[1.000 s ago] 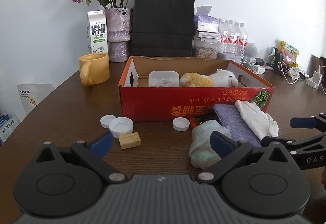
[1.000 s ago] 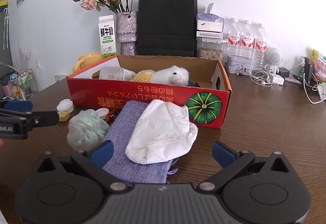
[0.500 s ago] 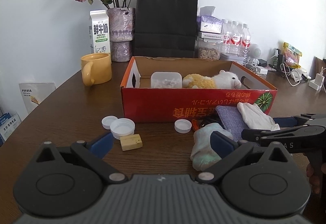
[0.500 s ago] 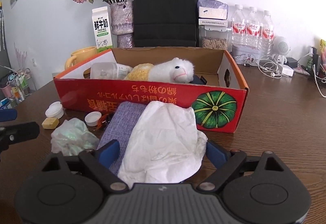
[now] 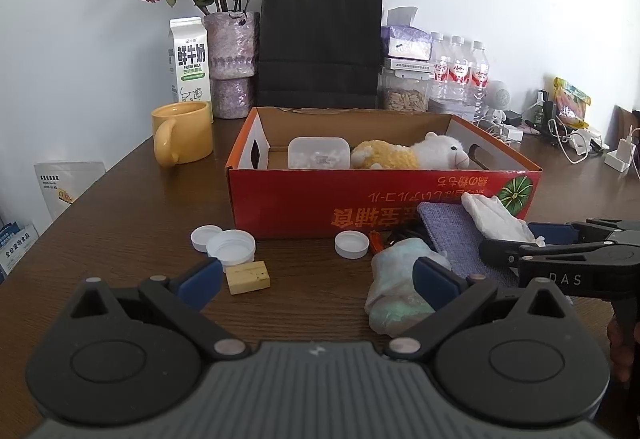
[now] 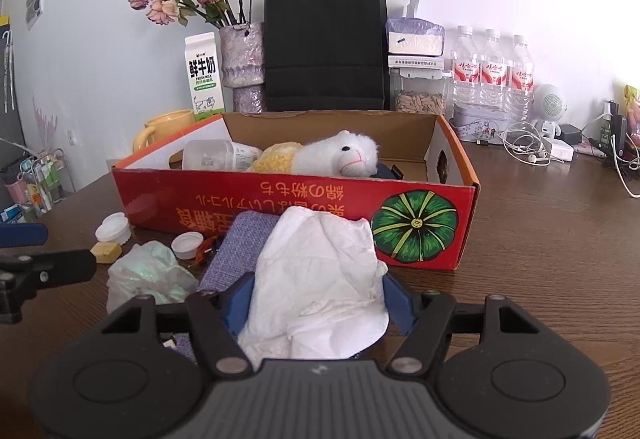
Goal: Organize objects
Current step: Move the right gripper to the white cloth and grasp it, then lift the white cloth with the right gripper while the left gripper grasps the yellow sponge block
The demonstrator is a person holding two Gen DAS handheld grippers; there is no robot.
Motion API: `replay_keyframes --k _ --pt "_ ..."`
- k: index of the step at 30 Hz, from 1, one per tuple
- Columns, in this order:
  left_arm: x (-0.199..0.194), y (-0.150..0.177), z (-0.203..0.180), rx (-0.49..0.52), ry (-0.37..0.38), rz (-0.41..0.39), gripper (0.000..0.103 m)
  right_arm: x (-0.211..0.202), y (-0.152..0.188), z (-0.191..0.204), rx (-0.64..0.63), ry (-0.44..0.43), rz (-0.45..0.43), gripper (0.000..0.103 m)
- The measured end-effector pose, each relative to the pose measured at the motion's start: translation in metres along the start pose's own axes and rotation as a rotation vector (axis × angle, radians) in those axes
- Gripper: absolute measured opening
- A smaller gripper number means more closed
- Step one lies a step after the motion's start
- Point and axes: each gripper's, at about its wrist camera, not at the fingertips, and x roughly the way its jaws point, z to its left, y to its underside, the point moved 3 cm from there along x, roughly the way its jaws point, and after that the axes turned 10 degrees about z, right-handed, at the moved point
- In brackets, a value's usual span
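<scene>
The right gripper [image 6: 316, 303] has just been closing, its blue pads now against both sides of the white cloth [image 6: 320, 279], clamped on it; the left gripper [image 5: 316, 279] stands wide apart with nothing between its jaws; the cloth is crumpled, lying on a purple pouch [image 6: 244, 243] just before the red box [image 6: 280, 203]; the right gripper points slightly down toward the box; the left hovers level with it over the table [image 5: 132, 207], near a yellow block [image 5: 248, 272].
</scene>
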Motion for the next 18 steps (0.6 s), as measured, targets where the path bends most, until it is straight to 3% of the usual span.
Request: replay_keyframes --k 11,18 --pt "0.002 0.001 -0.006 0.008 -0.002 0.011 0.103 -0.015 0.003 -0.009 0.028 0.015 -0.076 0.067" --pt "0.005 -0.003 0.013 -0.058 -0.071 0.017 0.103 -0.02 0.005 -0.017 0.043 0.03 -0.09 0.067"
